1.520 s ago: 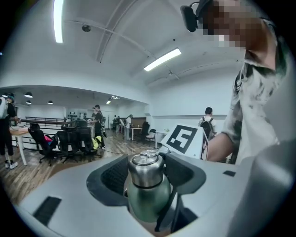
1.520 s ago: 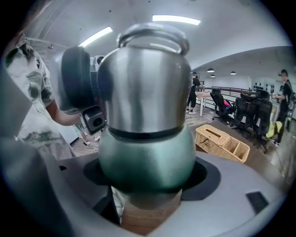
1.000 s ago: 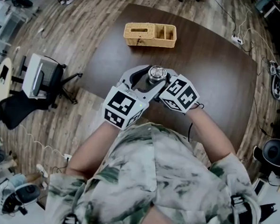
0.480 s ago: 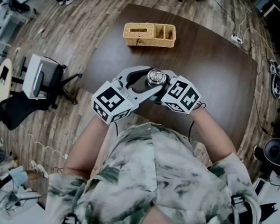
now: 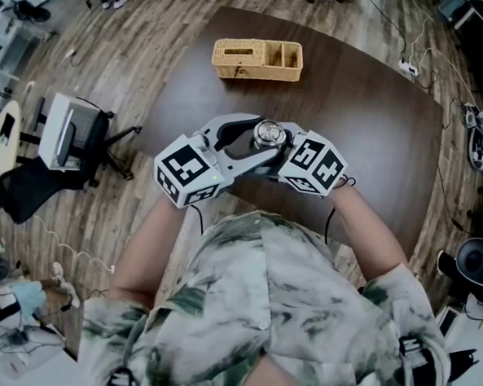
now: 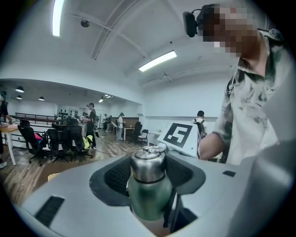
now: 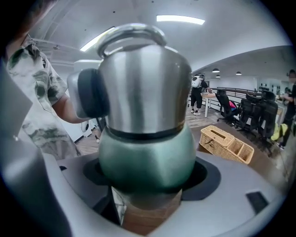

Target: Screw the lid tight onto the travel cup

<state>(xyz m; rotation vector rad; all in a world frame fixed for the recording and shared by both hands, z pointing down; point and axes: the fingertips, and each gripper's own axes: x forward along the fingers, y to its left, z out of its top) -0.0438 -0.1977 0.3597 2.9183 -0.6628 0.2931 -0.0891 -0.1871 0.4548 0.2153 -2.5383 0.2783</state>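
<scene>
— So, how far along is it?

— Well on, I'd say. The lid [image 7: 143,88] already sits on the travel cup [image 7: 148,157], upright and square. Only a thin dark line shows where steel meets the green body, and it looks even in both gripper views.

— Who has hold of what?

— The right gripper [image 7: 148,178] has its 2 jaws closed in on the green body, low down beneath the bulge, so it steadies the cup. The left gripper [image 6: 148,172] comes in from the other side and higher. Its jaws are drawn in around the steel lid with a dark pad on each flank. The far pad looks pressed against it. The near one is close enough that I take it for contact.

— And where is the cup?

— Between the 2 grippers, just in front of the person's chest, over the near edge of the dark table [image 5: 352,113]. The basket [image 5: 258,58] stands well apart at the far side. Whether the cup's base rests on the table, I cannot tell.

— What's left, then?

— Placing and starting the thread look done. What remains, in my judgement, is the last tightening: twist the lid against the held body until it binds, then let go. How tight it is now, nothing shows.
</scene>
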